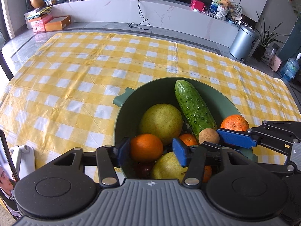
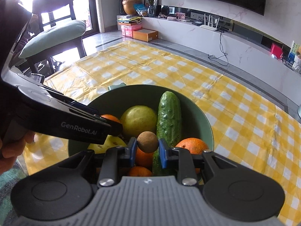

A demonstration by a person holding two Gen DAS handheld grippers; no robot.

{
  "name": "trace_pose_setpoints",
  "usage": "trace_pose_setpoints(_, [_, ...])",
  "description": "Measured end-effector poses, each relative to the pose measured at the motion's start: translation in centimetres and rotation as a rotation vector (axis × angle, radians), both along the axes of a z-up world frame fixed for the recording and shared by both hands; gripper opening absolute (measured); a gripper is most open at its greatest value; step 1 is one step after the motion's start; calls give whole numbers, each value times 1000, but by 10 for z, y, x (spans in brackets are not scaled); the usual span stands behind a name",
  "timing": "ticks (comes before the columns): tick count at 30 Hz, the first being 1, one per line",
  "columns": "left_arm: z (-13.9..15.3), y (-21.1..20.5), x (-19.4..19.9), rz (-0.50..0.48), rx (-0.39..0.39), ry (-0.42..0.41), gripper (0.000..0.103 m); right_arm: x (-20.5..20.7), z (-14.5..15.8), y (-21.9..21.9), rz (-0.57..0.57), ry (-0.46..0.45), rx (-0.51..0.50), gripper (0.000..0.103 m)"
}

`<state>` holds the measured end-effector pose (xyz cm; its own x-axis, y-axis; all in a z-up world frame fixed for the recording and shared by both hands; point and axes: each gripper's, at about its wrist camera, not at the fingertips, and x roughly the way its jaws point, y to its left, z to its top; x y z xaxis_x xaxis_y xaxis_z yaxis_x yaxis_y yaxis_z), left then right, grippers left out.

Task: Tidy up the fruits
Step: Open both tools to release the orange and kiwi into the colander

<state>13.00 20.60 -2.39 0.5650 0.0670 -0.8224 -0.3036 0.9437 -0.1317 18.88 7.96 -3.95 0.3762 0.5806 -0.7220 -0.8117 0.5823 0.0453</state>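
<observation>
A green bowl point(image 1: 161, 88) on the yellow checked cloth holds a cucumber point(image 1: 193, 107), two pears point(image 1: 161, 121), several oranges and a small brown round fruit point(image 1: 208, 136). My left gripper point(image 1: 150, 151) is shut on an orange point(image 1: 146, 147) inside the bowl. My right gripper point(image 2: 147, 149) is closed around the small brown fruit point(image 2: 147, 141) above the bowl point(image 2: 199, 113); its left pad touches it, the right pad stands just off. The cucumber point(image 2: 169, 118) and a pear point(image 2: 138, 120) lie beyond it. The right gripper also shows in the left wrist view point(image 1: 235, 137).
The checked cloth point(image 1: 84, 79) covers the floor around the bowl. A white stand point(image 1: 22, 158) sits at the near left. A chair with a cushion point(image 2: 54, 33) stands beyond the cloth's left edge. A metal bin point(image 1: 243, 42) and plants stand at the far right.
</observation>
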Motion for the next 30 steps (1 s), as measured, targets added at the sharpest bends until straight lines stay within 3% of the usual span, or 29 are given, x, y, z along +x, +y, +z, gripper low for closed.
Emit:
trace_pose_setpoints(15, [14, -6, -7, -4, 19, -52, 67, -1, -9, 11, -5, -2, -22, 23])
trace_pose_setpoints(23, [23, -10, -13, -16, 25, -72, 67, -5, -1, 4, -28, -14, -14, 36])
trace_pose_setpoints(30, [50, -27, -27, -60, 77, -131, 67, -21, 21, -21, -86, -47, 44, 60])
